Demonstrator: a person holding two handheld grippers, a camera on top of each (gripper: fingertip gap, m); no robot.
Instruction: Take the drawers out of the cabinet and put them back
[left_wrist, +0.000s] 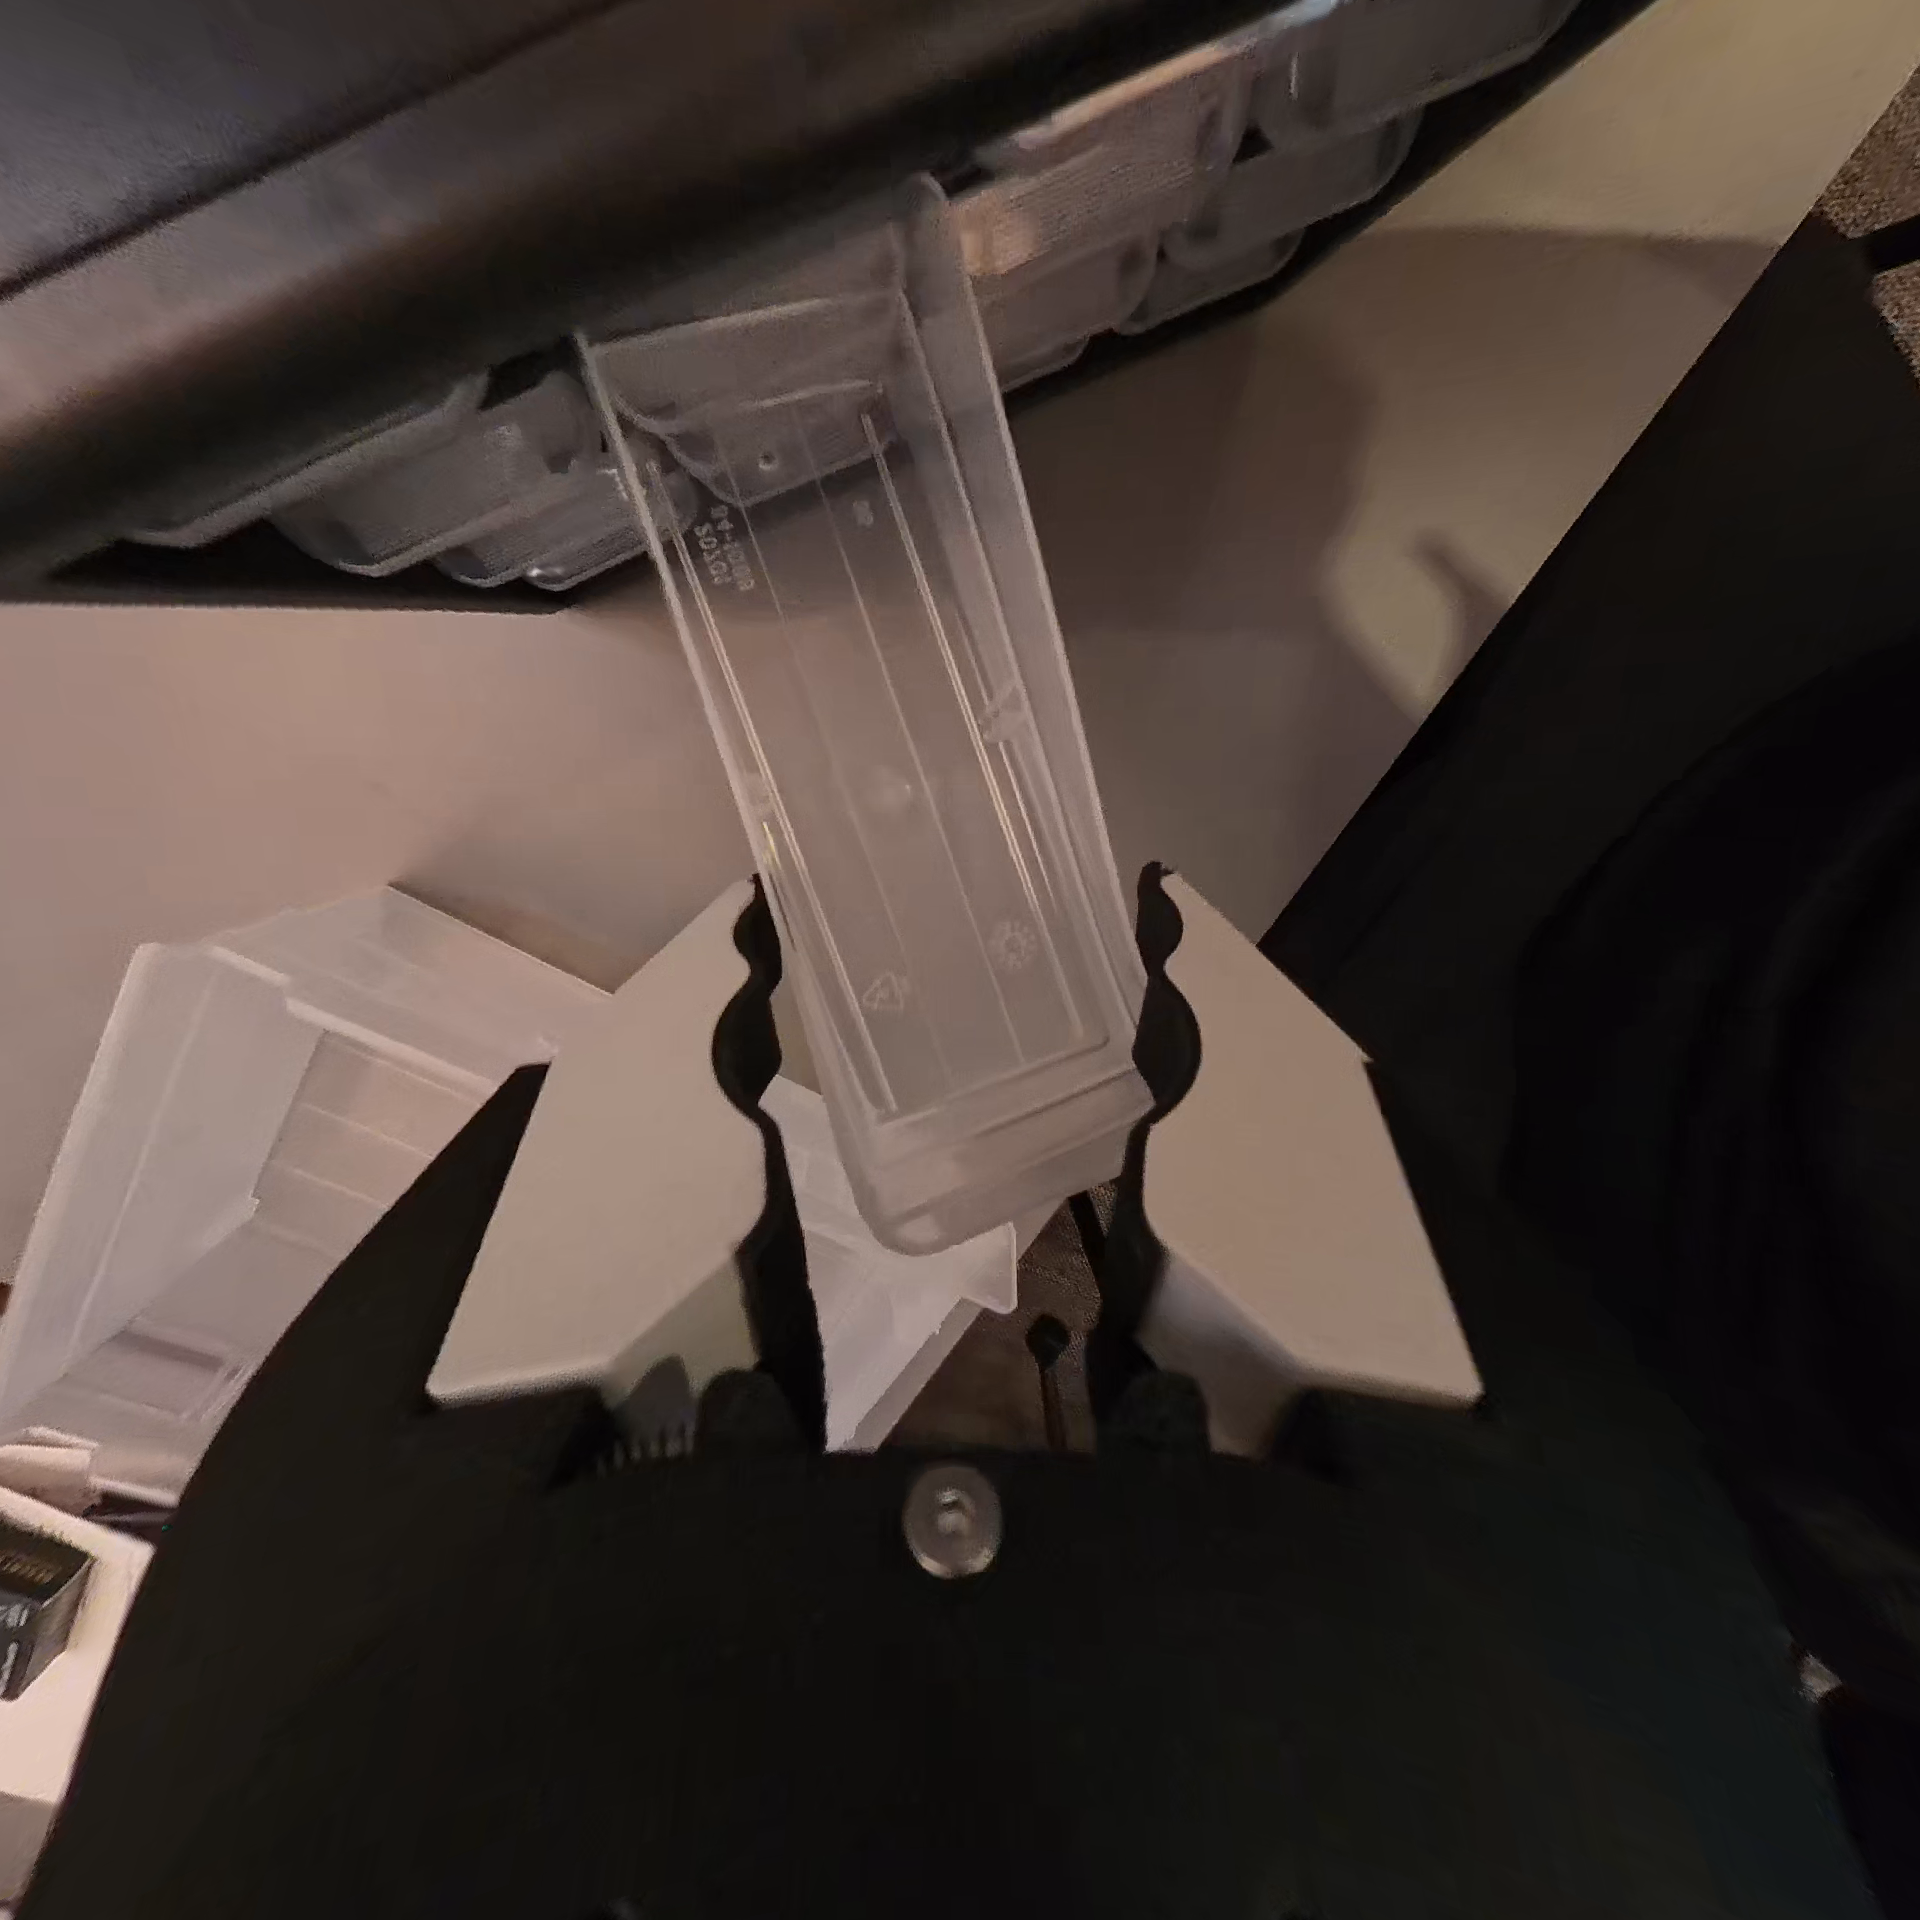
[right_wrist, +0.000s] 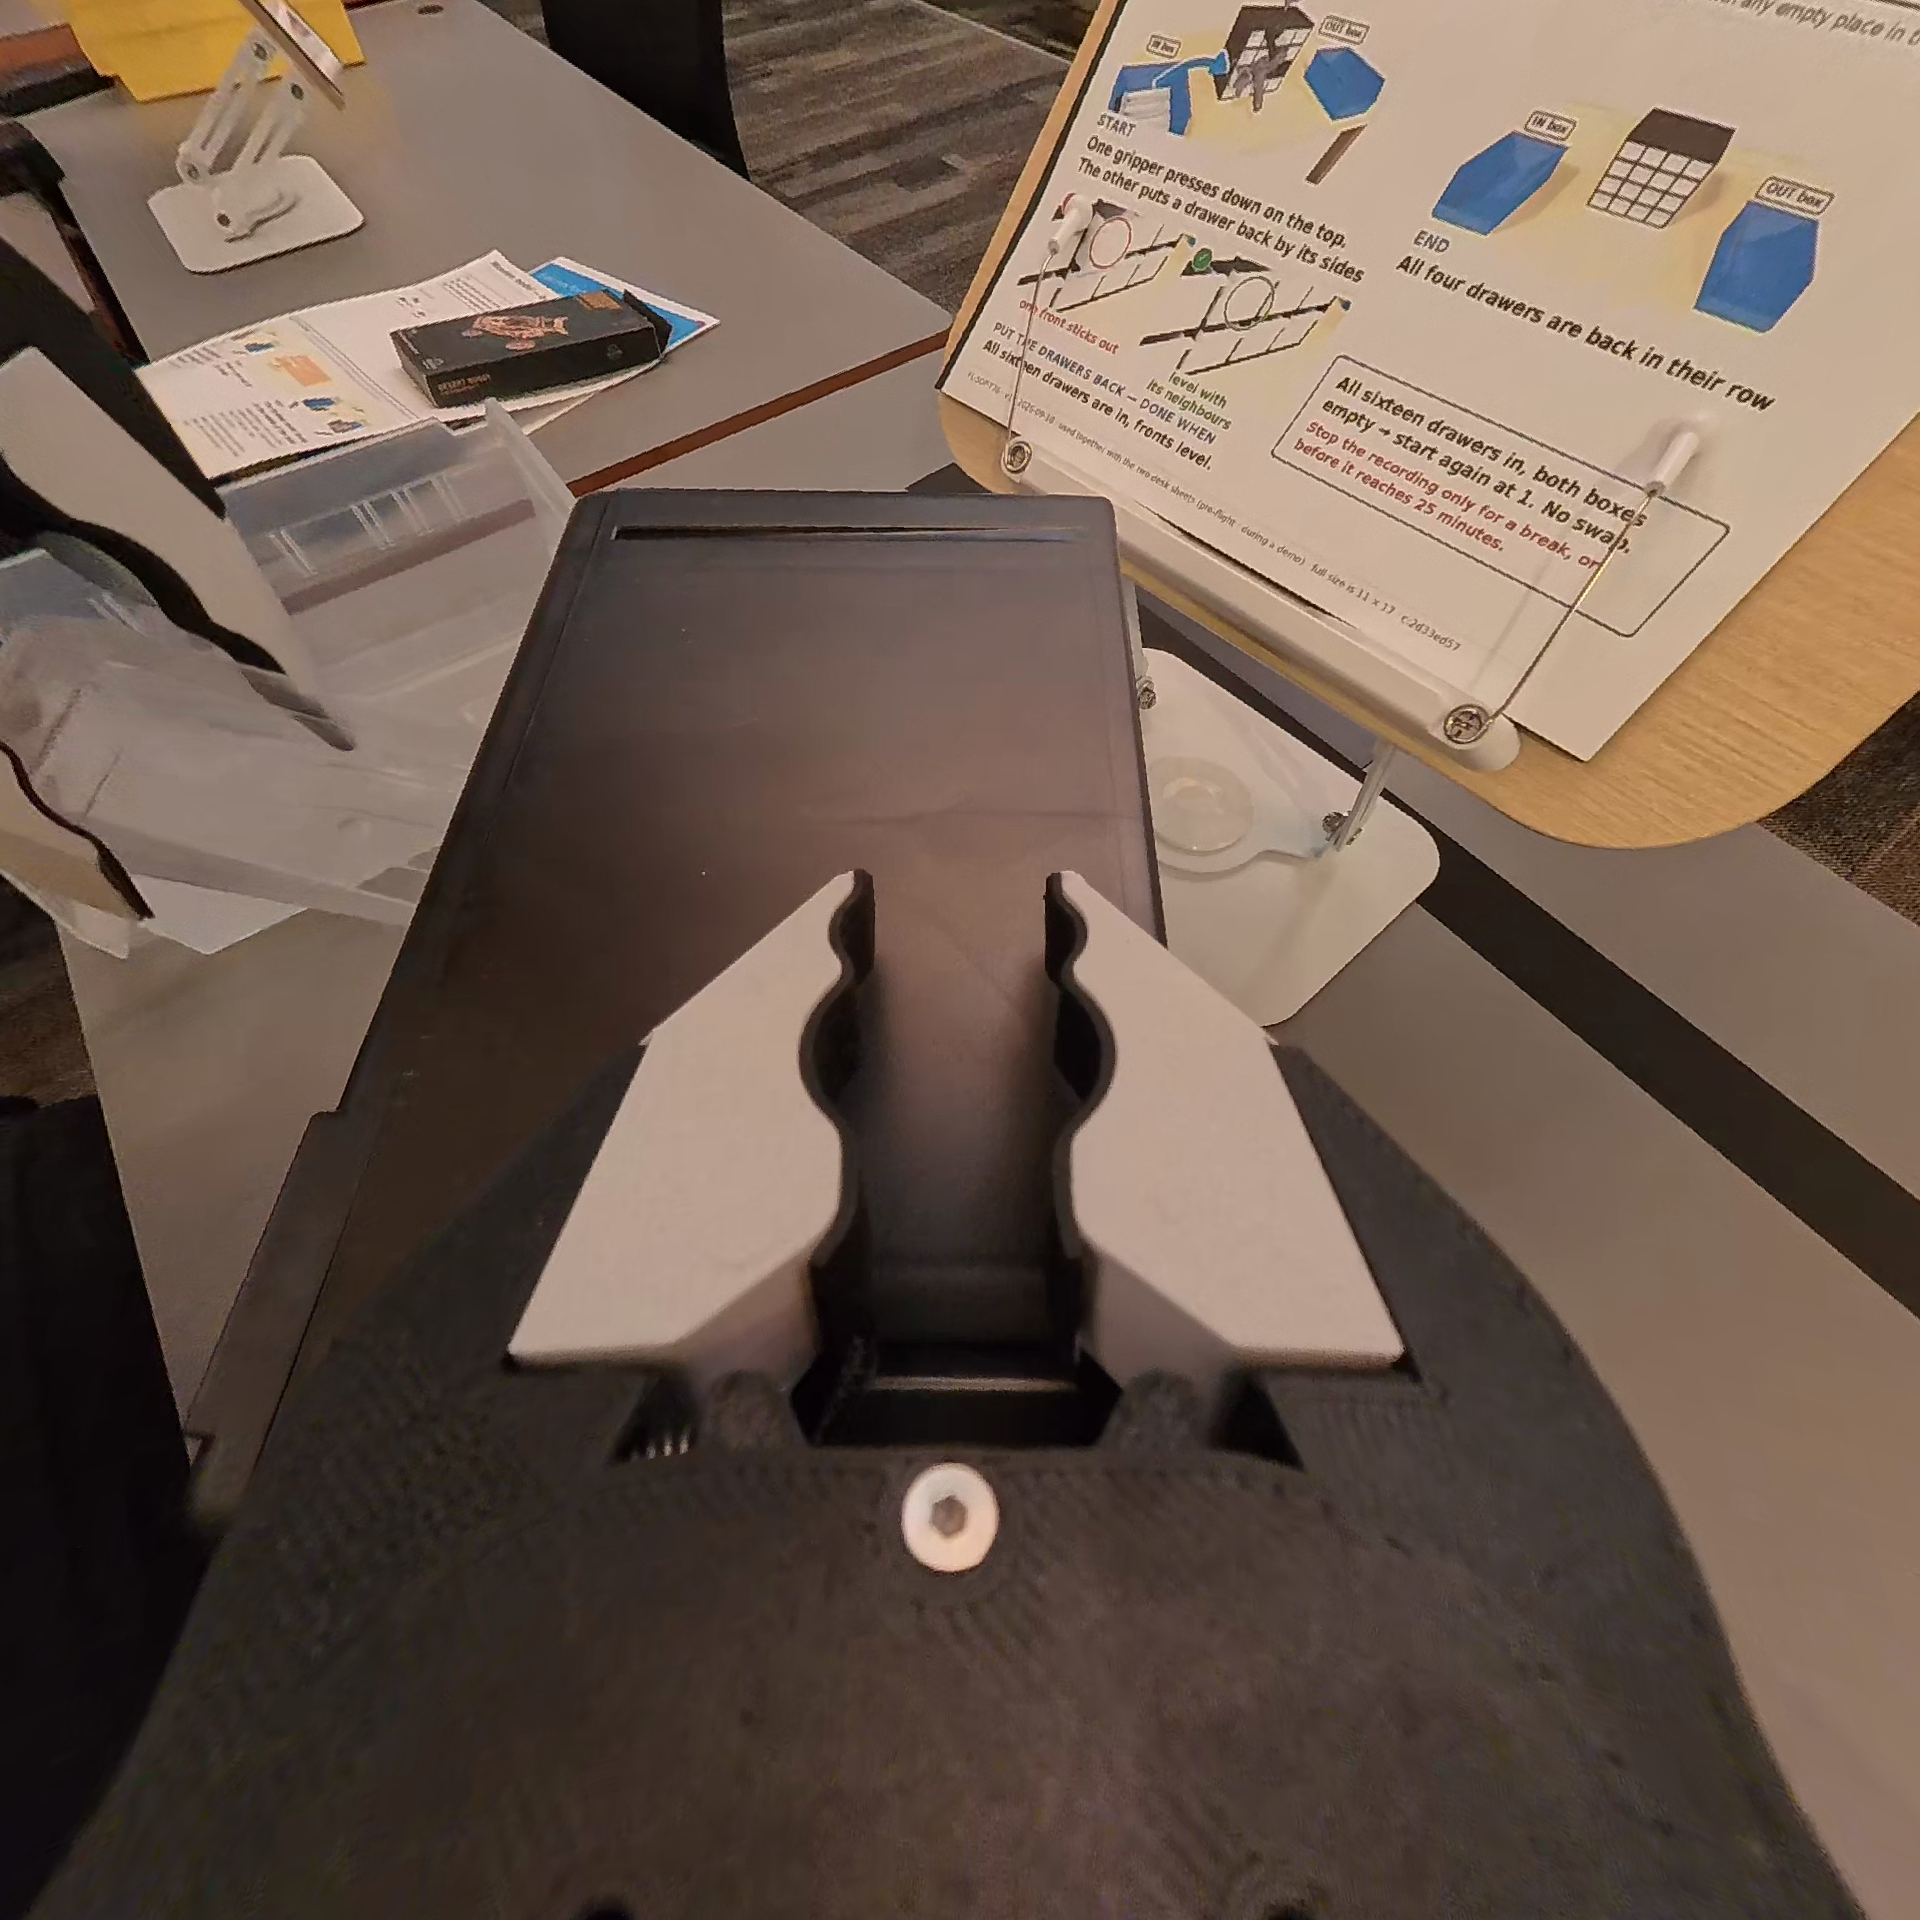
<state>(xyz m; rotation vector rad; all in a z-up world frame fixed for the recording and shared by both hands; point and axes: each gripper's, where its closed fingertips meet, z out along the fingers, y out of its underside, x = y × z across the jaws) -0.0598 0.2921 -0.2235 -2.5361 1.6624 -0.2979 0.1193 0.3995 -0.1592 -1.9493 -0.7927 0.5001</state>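
My left gripper (left_wrist: 956, 935) is shut on the sides of a clear plastic drawer (left_wrist: 914, 831). The drawer's far end meets the front of the black cabinet (left_wrist: 468, 260), among a row of other clear drawers (left_wrist: 1143, 239). The held drawer sticks out at a slant. In the right wrist view, my right gripper (right_wrist: 958, 883) lies over the flat black top of the cabinet (right_wrist: 831, 707), its jaws apart with nothing between them. The held drawer (right_wrist: 208, 748) shows blurred at the left edge of that view.
A clear plastic bin (left_wrist: 208, 1143) stands on the table to the lower left of the cabinet. A wooden stand with an instruction sheet (right_wrist: 1455, 364) is at the right. A small black box (right_wrist: 530, 348) lies on papers, and a white stand (right_wrist: 249, 197) is farther back.
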